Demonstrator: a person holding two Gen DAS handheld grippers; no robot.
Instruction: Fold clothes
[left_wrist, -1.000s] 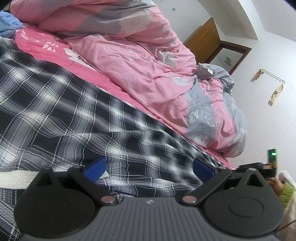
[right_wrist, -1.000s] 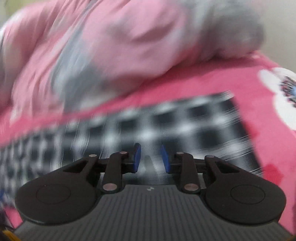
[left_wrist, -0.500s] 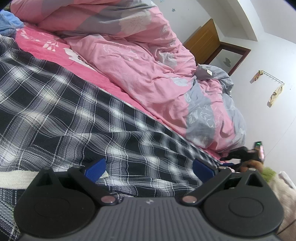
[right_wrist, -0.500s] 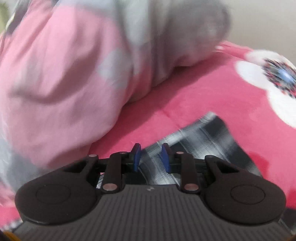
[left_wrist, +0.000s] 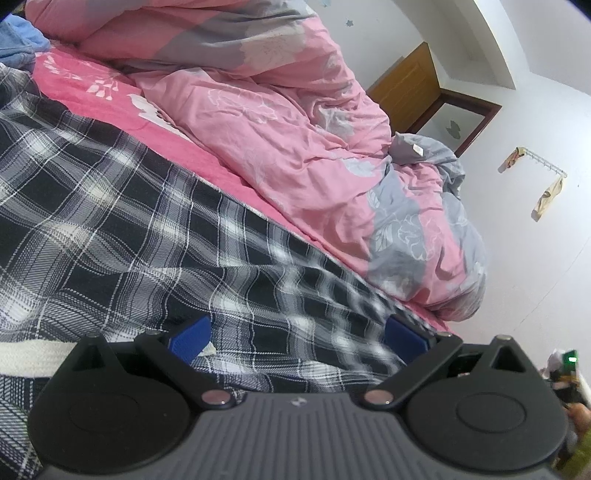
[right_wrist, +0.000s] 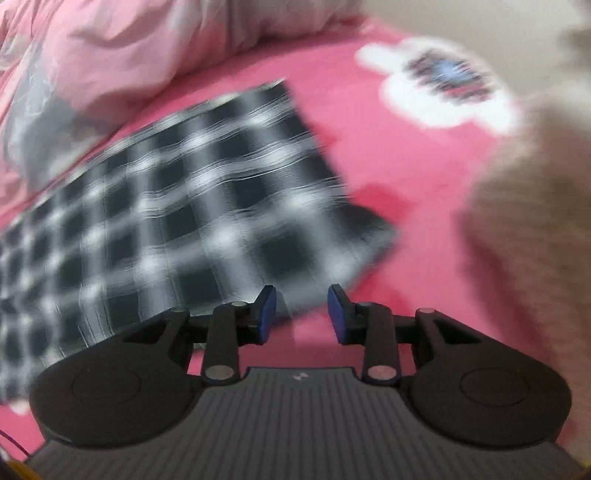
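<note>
Plaid cloth (left_wrist: 122, 221), black and grey with thin white lines, lies spread over the pink bedsheet (left_wrist: 207, 158) and fills most of the left wrist view. Its weave looks soft and slightly rippled, and a flat white band (left_wrist: 33, 352) crosses it at the lower left edge. The left gripper (left_wrist: 295, 338) sits low over this cloth with its blue pads (left_wrist: 188, 338) set wide apart; whether they touch the fabric cannot be told, and nothing is clamped between them. Beyond the cloth, a crumpled pink and grey quilt (left_wrist: 295, 140) with a pale floral print is heaped along the far side of the bed, against a white wall (left_wrist: 535, 229).

From the right wrist view, blurred by motion, one squared corner of the plaid cloth (right_wrist: 207, 192) lies flat on the pink bedsheet (right_wrist: 388, 155), which carries a white cartoon print (right_wrist: 443, 85). The right gripper (right_wrist: 302, 314) hangs just beside that corner, its jaws partly parted and holding nothing. A fuzzy beige sleeve (right_wrist: 528, 236) fills the right side.
</note>
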